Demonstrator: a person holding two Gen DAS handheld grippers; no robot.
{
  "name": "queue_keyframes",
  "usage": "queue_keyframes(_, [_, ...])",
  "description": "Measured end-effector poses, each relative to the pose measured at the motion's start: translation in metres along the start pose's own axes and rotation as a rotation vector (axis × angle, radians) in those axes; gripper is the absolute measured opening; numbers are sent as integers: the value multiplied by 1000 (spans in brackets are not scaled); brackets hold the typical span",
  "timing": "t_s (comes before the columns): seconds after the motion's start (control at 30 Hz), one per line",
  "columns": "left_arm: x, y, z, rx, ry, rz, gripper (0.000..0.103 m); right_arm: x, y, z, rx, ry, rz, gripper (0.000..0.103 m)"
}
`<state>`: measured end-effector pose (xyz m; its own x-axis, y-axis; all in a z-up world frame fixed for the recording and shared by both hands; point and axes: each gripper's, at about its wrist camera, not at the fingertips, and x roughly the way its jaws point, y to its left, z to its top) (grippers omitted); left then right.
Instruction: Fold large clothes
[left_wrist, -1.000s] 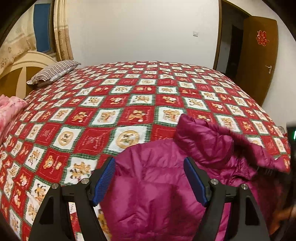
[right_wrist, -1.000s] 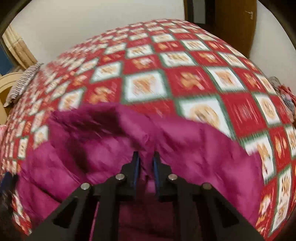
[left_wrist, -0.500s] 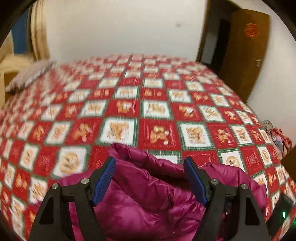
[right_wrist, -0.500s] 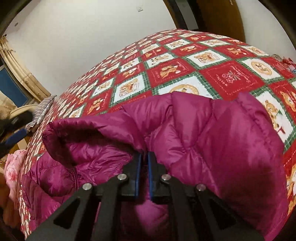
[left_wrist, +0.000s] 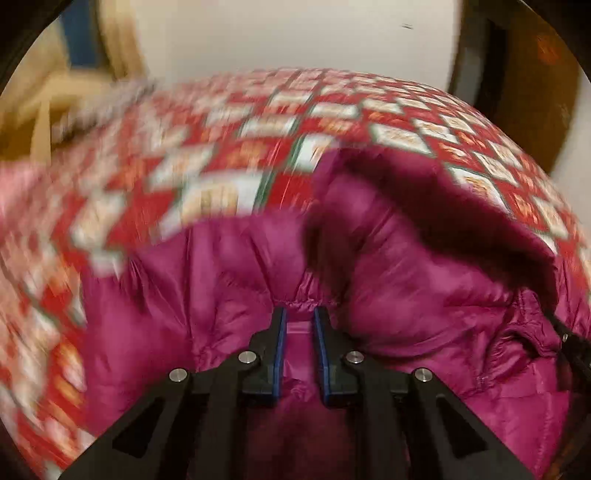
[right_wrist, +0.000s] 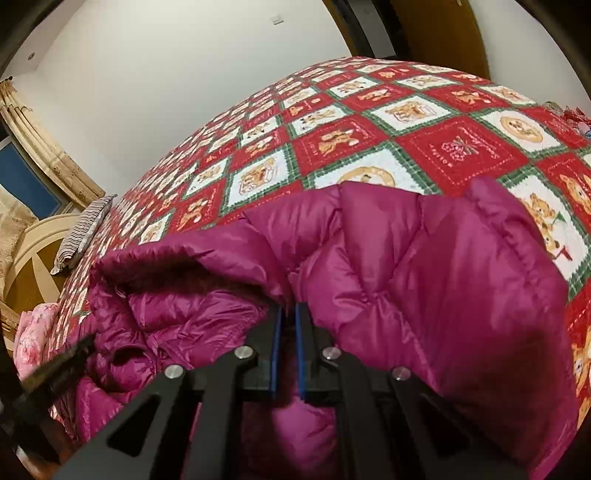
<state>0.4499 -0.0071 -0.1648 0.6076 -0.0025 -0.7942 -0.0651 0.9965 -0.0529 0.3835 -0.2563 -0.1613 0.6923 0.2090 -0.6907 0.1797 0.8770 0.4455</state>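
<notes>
One jacket, two grippers, one bed

There is one magenta puffer jacket (right_wrist: 424, 266), and it has one hood (left_wrist: 436, 206). Two grippers are seen: the left gripper (left_wrist: 299, 314) and the right gripper (right_wrist: 287, 308). One patchwork quilt (right_wrist: 369, 122), one striped pillow (right_wrist: 83, 232), one pink blanket (right_wrist: 35, 332), one door (right_wrist: 439, 29).

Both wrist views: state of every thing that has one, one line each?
Jacket: magenta, puffy, bunched on the bed, hood gaping open.
Left tool: jaws closing, jacket fabric between the pads.
Right tool: shut on jacket fabric.
Quilt: red and white patchwork, spread flat over the bed.
Pillow: striped, lying at the headboard end.
Door: brown, looks ajar; hard to tell.
</notes>
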Motion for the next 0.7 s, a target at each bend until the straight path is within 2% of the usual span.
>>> queue_keyframes(0.03, [-2, 5, -6, -39, -53, -22, 15, 1, 1, 1, 0, 6, -1, 7])
queue_keyframes(0.17, [-3, 4, -9, -44, -74, -17, 15, -3, 6, 11, 13, 68, -30, 10])
queue_keyframes(0.23, [-3, 7, -10, -63, -78, -42, 15, -24, 8, 18, 19, 6, -37, 18])
queue_keyframes(0.33, [-4, 14, -11, -91, -88, -76, 15, -59, 18, 35, 6, -148, -59, 23])
queue_keyframes(0.4, [-5, 15, -9, -109, -90, -95, 15, -59, 31, 55, -9, -176, -61, 43])
queue_keyframes(0.43, [-6, 18, -9, -121, -92, -108, 15, -52, 39, 69, -20, -173, -52, 46])
queue_keyframes(0.5, [-6, 22, -10, -144, -94, -133, 15, -26, 57, 90, -43, -120, -37, 45])
queue_keyframes(0.57, [-6, 29, -10, -180, -94, -175, 15, 3, 68, 94, -69, -34, -33, 45])
queue_keyframes(0.67, [-10, 43, -10, -251, -96, -242, 15, 51, 74, 67, -83, 210, -22, 42])
queue_keyframes(0.7, [-13, 45, -8, -254, -95, -243, 15, 57, 74, 55, -101, 256, -26, 41])
